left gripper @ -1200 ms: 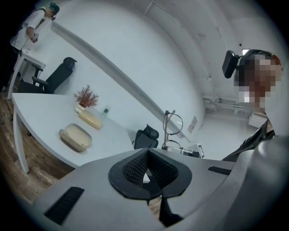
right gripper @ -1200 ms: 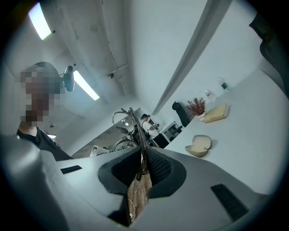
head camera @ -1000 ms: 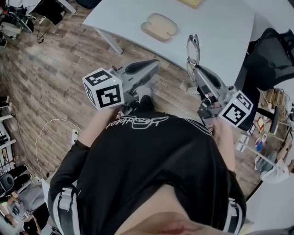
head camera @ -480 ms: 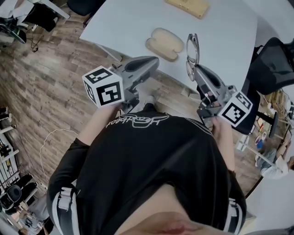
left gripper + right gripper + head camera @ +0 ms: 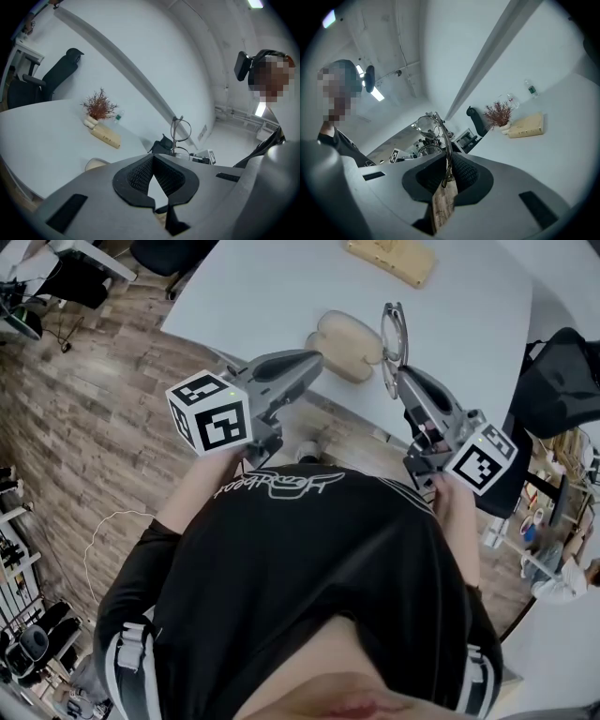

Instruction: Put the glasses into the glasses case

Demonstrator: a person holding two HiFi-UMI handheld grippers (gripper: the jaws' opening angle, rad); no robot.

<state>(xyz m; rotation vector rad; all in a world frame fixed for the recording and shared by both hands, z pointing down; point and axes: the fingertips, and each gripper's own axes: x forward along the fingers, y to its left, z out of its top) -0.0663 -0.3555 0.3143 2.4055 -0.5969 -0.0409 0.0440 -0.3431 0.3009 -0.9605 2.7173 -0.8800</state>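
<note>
My right gripper (image 5: pixel 401 374) is shut on a temple arm of the thin-rimmed glasses (image 5: pixel 393 332), which stick out beyond its tips over the white table's near edge (image 5: pixel 281 306). In the right gripper view the glasses (image 5: pixel 433 127) rise from between the pads of the right gripper (image 5: pixel 449 165). The beige glasses case (image 5: pixel 345 337) lies shut on the table, just left of the glasses. My left gripper (image 5: pixel 316 358) hovers at the table edge, its tips close to the case, jaws shut and holding nothing. The left gripper view shows the left gripper (image 5: pixel 153 160), the case (image 5: pixel 96 164) and the glasses (image 5: pixel 181 135).
A wooden box (image 5: pixel 392 257) lies at the table's far side, with a small dried plant (image 5: pixel 98 105) beside it. A black office chair (image 5: pixel 562 371) stands to the right of the table. Wooden floor (image 5: pixel 103 399) lies to the left and below.
Both grippers have come forward over the table edge. The glasses in the right gripper now sit beside the case, and the left gripper's tips have come near the case.
</note>
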